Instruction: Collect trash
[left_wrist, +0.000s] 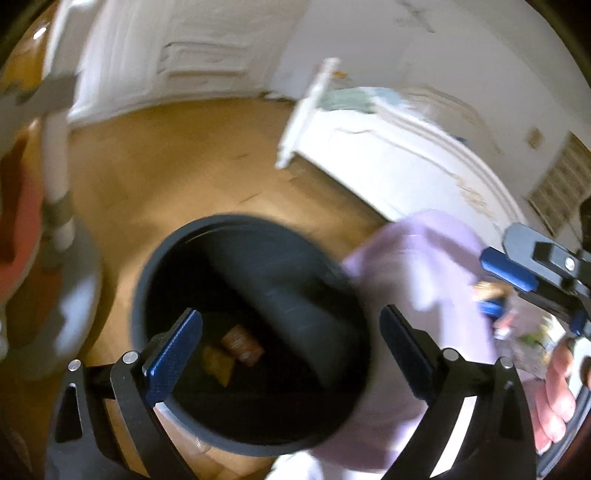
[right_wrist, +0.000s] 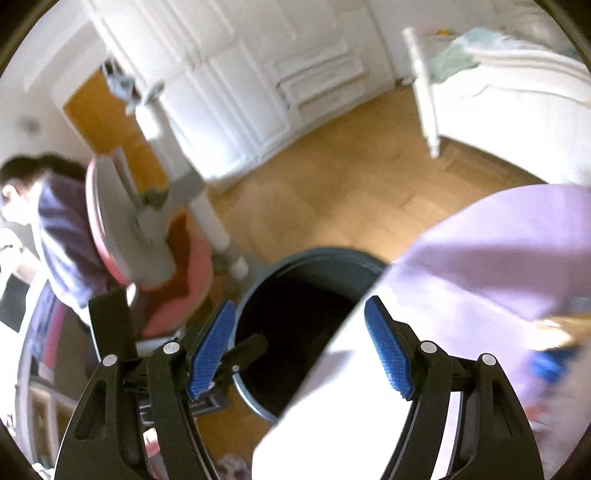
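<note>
Over on the left, a blurred pink chair on a white post, with a person in a dark top bending behind it. No brand, label or lettering readable anywhere; too smeared by motion.

Middle now: a dark round bin on the wooden floor, seen from above. Down at its bottom, two scraps of trash, one reddish, one yellowish, lying loose and touching.

Left gripper spread wide above the bin's mouth, blue pads either side of the opening, nothing between them. Released, plainly.

Right gripper parted too, pads clear of everything, poised by the bin's rim with a pale lilac sleeve crossing the gap behind them. Empty as well. Seen again from the left camera, at the far right edge, a hand on its handle.

Far right, a white bed with its slim post standing on the floor, well apart from the bin. White panelled cupboards along the back wall.
</note>
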